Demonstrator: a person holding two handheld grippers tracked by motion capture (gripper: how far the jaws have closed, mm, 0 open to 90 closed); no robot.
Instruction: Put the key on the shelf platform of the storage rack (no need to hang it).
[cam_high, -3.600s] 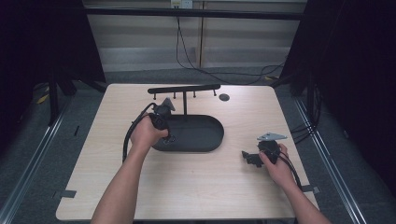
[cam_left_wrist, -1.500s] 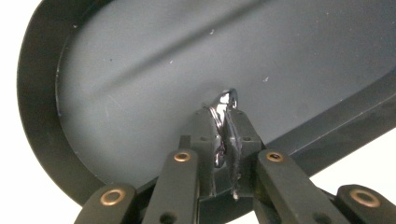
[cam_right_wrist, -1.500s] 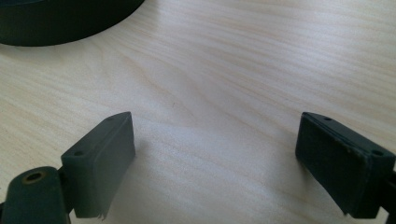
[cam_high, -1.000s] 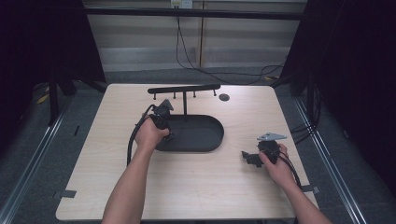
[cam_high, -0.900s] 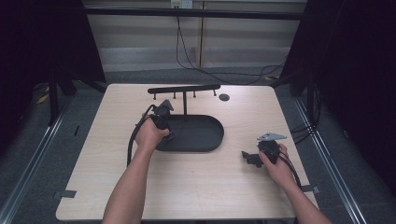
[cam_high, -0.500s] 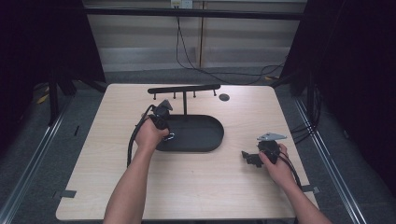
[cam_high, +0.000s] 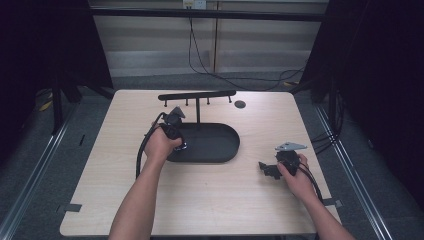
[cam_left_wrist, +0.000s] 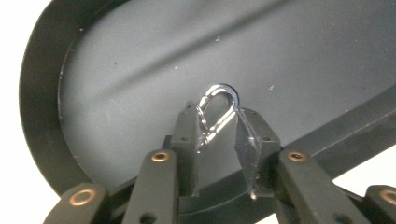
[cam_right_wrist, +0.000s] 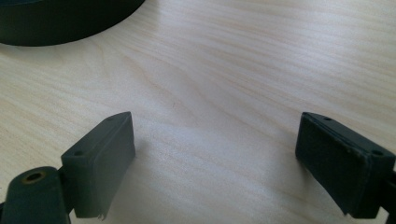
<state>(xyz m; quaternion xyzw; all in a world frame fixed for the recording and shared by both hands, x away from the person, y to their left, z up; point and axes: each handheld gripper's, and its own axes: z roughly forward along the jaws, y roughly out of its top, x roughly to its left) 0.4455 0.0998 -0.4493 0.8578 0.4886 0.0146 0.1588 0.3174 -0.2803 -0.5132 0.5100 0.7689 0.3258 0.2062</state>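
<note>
Left claw (cam_left_wrist: 217, 135) has just been easing apart around a small shiny metal ring (cam_left_wrist: 218, 105) inside the black tray (cam_left_wrist: 140, 56) — light, stiff, slippery, best pinched across its band.

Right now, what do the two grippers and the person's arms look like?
Both grippers, left gripper and right gripper, are black, each topped by a grey three-cornered plate and trailing a black cable. The jaws carry flat rectangular black pads on arms with brass-coloured pivots. The forearms are bare, with no sleeves in sight.

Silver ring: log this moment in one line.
left gripper: jaws just opening, silver ring between them | black tray: under ring | right gripper: open
</note>
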